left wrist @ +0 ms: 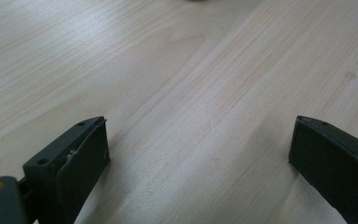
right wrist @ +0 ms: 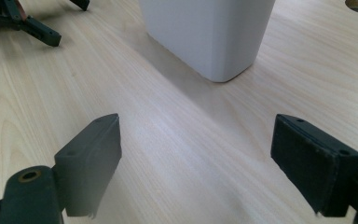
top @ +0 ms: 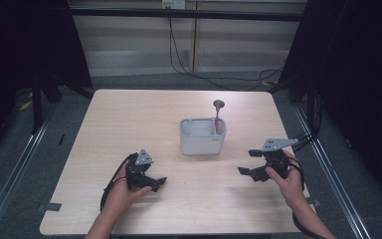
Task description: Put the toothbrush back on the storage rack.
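A white bin sits mid-table, a pink-handled tool standing in its right end. The left gripper rests near-left, jaws spread over bare wood. The right gripper hovers near-right, jaws wide apart, facing the bin. The table has open wood toward every edge.

The scene is viewed from above the person's side by the high view, which is aimed forward and down so that the whole wooden table is taken in from well back. The tabletop is seen from close and low by the left gripper view, aimed along its spread jaws. A similar low, close position is held by the right gripper view, by which the white container is faced; that container is shared with the high view.
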`<state>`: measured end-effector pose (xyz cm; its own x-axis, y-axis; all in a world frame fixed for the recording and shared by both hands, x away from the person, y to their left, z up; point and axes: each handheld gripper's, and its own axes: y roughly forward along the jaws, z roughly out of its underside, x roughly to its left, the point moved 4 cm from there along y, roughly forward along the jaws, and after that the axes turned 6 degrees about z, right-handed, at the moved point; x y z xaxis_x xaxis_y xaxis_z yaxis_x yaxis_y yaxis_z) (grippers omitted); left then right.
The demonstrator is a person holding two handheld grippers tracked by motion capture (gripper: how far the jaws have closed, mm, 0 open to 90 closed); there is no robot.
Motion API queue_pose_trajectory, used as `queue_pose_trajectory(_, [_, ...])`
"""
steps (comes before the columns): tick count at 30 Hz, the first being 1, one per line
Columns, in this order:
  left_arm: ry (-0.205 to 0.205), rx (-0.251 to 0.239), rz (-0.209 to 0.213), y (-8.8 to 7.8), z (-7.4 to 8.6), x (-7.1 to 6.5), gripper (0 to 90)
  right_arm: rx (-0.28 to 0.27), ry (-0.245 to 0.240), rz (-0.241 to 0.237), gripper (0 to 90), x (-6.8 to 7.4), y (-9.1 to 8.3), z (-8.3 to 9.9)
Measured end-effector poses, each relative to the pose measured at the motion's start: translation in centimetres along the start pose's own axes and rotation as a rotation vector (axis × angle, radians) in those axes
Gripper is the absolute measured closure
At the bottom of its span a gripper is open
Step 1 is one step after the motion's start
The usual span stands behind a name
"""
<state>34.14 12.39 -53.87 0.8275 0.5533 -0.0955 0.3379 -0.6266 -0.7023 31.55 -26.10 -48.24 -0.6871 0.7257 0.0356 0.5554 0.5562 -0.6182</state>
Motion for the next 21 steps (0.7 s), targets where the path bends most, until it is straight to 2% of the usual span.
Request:
queue_pose_trajectory(18, [-0.001, -0.001, 0.0, 0.0, 0.0, 0.0, 4.4, 0.029, -0.005, 0.002, 15.9, -0.3, -0.4, 2.4])
queue_pose_trajectory(21, [0.0, -0.001, -0.001, 0.0, 0.0, 0.0, 4.5, 0.031, -0.009, 0.014, 16.0, -0.3, -0.4, 2.8])
